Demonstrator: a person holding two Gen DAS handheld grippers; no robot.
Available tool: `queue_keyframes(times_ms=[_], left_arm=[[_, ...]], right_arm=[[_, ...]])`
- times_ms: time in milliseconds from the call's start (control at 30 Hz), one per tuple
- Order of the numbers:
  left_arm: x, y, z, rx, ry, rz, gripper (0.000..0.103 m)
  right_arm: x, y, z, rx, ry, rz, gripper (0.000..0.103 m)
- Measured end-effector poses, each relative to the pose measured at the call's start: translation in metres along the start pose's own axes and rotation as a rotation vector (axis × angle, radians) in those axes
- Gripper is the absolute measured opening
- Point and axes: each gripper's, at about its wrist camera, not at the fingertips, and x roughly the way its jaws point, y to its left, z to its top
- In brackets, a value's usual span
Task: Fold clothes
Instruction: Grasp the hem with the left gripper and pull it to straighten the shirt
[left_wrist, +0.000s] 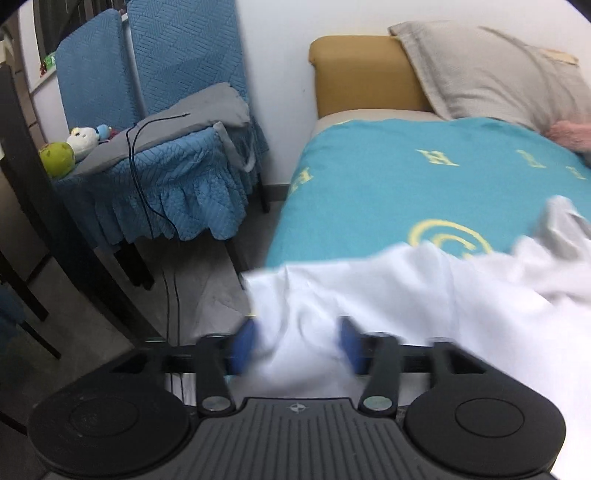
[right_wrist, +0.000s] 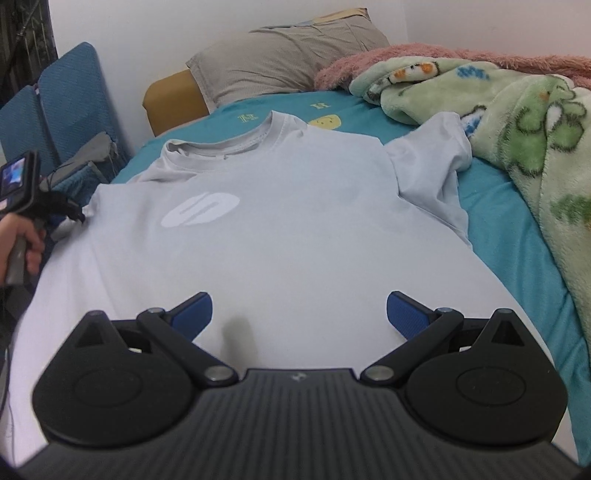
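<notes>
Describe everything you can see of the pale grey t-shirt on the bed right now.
The pale grey short-sleeved cotton-looking t-shirt lies front-up and mostly flat on the teal bedsheet, ribbed crew collar toward the grey pillow. A white oval logo sits on the chest. One sleeve is bunched against the green fleece blanket. The left gripper has blurred fabric at its side edge between its fingers; whether it is clamped is unclear. The right gripper hovers open over the hem area.
</notes>
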Motion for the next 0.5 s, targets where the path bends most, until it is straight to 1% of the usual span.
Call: queue_keyframes(times_ms=[33,67,100,167,300,400,500], left_arm=[[-0.013,0.002,-0.006,-0.012,0.011,-0.011,0.07],[-0.03,0.004,-0.013,-0.018,0.0,-0.031,0.072],[-0.047,0.007,-0.021,-0.024,-0.012,-0.051,0.077],[-0.088,0.012,-0.039,-0.032,-0.055,-0.06,0.083],[-0.164,0.016,-0.074,-0.052,-0.099,-0.104,0.084],[-0.207,0.009,-0.094,-0.076,-0.106,-0.169,0.087],[-0.25,0.002,-0.113,-0.101,-0.114,-0.235,0.088]], right_arm=[[-0.001,0.0,0.001,-0.005,-0.008,0.003,0.103],[-0.003,0.0,0.002,-0.01,-0.019,0.006,0.103],[-0.006,0.0,0.003,-0.014,-0.029,0.008,0.103],[-0.012,0.0,0.005,-0.019,-0.047,0.011,0.103],[-0.029,0.002,0.01,-0.035,-0.088,0.013,0.103],[-0.044,0.004,0.013,-0.043,-0.113,0.023,0.103],[-0.062,0.006,0.013,-0.047,-0.133,0.038,0.103]])
